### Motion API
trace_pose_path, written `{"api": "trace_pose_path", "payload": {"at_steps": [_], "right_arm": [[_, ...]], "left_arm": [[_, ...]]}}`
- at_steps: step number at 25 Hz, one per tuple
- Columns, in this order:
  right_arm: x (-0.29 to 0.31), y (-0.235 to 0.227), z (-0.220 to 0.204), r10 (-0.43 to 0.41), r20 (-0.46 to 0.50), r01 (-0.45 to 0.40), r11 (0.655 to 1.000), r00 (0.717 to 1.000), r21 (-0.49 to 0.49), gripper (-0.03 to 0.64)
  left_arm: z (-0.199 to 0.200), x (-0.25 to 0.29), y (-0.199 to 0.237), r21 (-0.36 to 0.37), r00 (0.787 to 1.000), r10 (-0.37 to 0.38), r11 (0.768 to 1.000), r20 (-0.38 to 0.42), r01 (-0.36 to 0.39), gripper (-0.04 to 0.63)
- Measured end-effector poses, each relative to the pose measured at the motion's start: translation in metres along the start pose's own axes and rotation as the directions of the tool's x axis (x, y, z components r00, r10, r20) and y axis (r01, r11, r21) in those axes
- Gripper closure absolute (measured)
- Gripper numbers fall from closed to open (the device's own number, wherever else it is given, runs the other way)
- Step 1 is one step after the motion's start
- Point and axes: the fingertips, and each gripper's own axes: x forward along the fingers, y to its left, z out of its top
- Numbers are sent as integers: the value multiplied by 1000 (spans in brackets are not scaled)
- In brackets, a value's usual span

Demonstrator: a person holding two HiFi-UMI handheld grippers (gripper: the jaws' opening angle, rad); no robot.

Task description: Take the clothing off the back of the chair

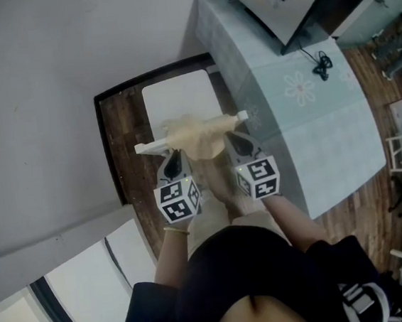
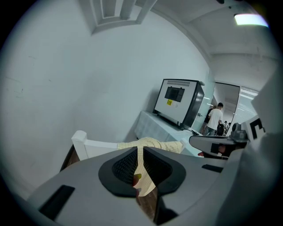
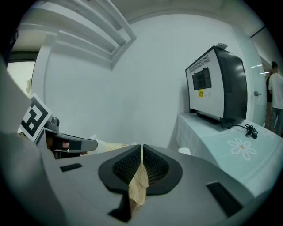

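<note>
A: Room to move?
B: Tight. The chair (image 1: 179,98) stands between the wall (image 1: 38,102) on its left and the table (image 1: 312,131) on its right. The table edge is just beside the right end of the top rail (image 1: 149,147). A strip of wood floor (image 1: 123,129) shows on the wall side.
A: The clothing (image 1: 197,137)?
B: Cream check, bunched over that rail. Its long axis follows the rail (left to right in the head view).
A: Claws?
B: The left gripper (image 2: 140,164) and right gripper (image 3: 141,164) are each clamped on a fold of it.
</note>
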Motion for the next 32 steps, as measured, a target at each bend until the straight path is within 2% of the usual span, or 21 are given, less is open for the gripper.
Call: {"api": "trace_pose_path", "payload": {"at_steps": [3,7,14,20,27,32], "right_arm": [[9,-9,-7,-26,-12,26,1000,1000,13,601],[18,-17,-17,-50,-34,51,998,998,32,591],[33,-26,-34,-67,-80,72,996,994,57,402],[43,-36,-45,-97,-108,104,992,989,69,360],[52,-38,-49,-111,-121,120,990,986,70,356],[54,-39,-52,-145,-124,155,985,982,71,356]], "left_arm": [[-4,10,6,7,1000,-1,1000,-19,1,533],[-10,23,13,24,999,2,1000,-34,-1,415],[-24,43,23,24,998,36,999,-57,-34,302],[-31,56,22,40,997,29,999,-68,-26,278],[-32,61,23,51,997,60,997,-49,-57,273],[-33,62,23,28,996,77,997,-54,-76,275]]}}
